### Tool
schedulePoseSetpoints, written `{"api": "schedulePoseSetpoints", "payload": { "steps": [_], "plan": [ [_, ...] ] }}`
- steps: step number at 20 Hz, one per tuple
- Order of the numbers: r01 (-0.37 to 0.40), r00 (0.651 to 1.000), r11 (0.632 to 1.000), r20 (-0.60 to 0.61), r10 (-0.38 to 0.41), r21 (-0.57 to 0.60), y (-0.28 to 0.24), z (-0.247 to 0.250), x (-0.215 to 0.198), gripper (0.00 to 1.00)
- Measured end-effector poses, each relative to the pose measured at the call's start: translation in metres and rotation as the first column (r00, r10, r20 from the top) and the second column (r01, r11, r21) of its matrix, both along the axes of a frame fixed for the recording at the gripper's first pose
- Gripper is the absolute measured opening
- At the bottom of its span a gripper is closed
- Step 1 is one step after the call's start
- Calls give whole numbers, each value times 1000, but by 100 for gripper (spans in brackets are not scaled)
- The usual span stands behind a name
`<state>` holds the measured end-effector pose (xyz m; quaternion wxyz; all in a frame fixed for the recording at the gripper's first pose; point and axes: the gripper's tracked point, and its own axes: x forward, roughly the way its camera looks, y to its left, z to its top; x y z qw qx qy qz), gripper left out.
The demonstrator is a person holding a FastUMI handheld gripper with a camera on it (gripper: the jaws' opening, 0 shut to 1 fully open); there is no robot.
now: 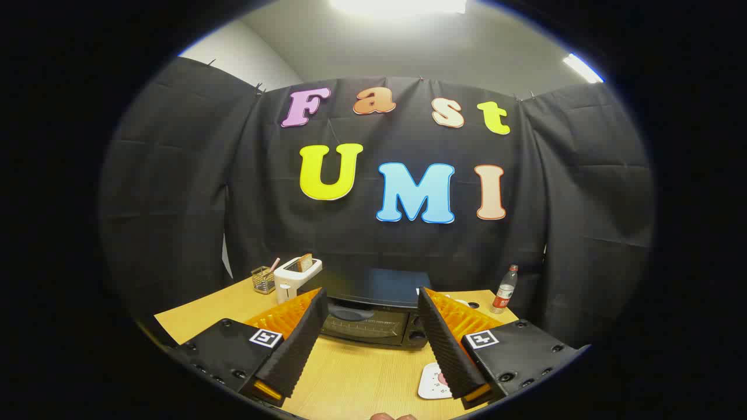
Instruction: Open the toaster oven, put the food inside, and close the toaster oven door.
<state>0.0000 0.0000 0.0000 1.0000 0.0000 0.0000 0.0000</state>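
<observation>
Gripper view: gripper (372,308) level above table (350,373), fingers spread wide, empty. Toaster oven (373,318) at 12 o'clock beyond tips, door closed. White plate (430,382) at 4 o'clock.

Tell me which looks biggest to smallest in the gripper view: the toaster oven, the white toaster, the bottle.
1. toaster oven, partly hidden by the open gripper
2. white toaster
3. bottle

The toaster and bottle look nearly alike.

The claw (372,303) fingers, spread apart, hide the toaster oven's (370,318) sides and a plate (433,382).
</observation>
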Motion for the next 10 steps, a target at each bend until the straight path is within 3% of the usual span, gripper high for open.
{"api": "schedulePoseSetpoints", "payload": {
  "steps": [10],
  "plan": [
    [-42, 999, 999, 0, 42, -6, 11, 3, 1, 98]
  ]
}}
